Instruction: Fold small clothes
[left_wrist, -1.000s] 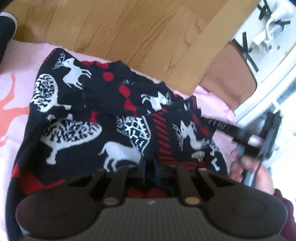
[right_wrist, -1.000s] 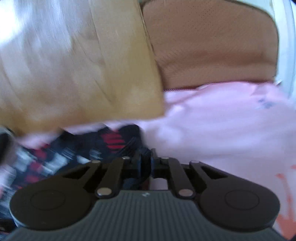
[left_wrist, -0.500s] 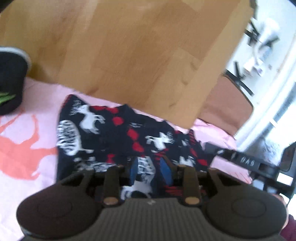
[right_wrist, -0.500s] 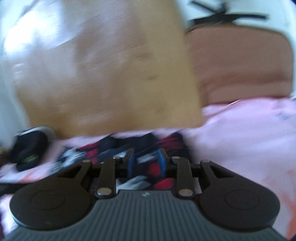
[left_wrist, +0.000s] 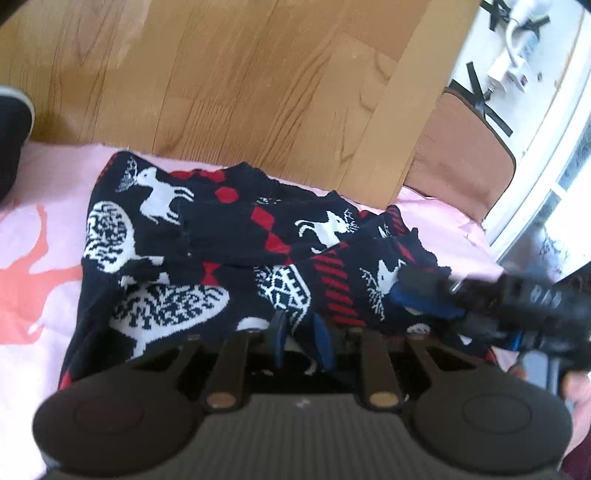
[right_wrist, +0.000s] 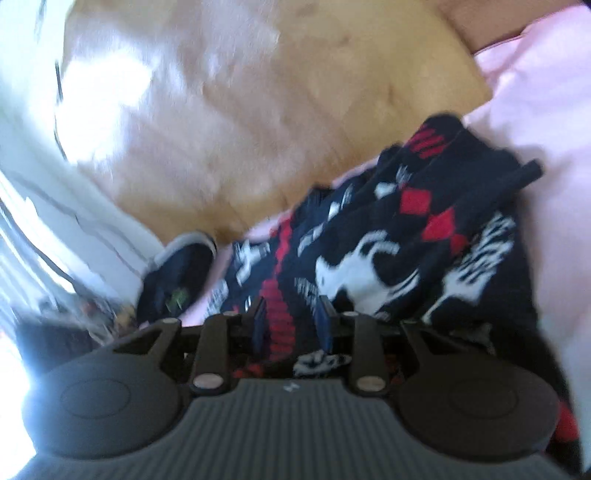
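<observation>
Hovering over the dark reindeer-patterned sweater (left_wrist: 207, 258) crumpled on the pink sheet (left_wrist: 40, 192), your left claw (left_wrist: 301, 339) is closing, knit between its parted fingers. Your right claw (right_wrist: 291, 325) is opening, fingers apart over the sweater. Lettering on the right claw's side blurs beyond reading.

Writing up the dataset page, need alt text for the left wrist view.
A dark knitted sweater with white reindeer and red diamonds lies rumpled on a pink sheet, a wooden board behind it. The left hand-held gripper, jaws closing, has sweater fabric between its blue pads; the right hand-held gripper reaches in blurred from the right edge.
</observation>
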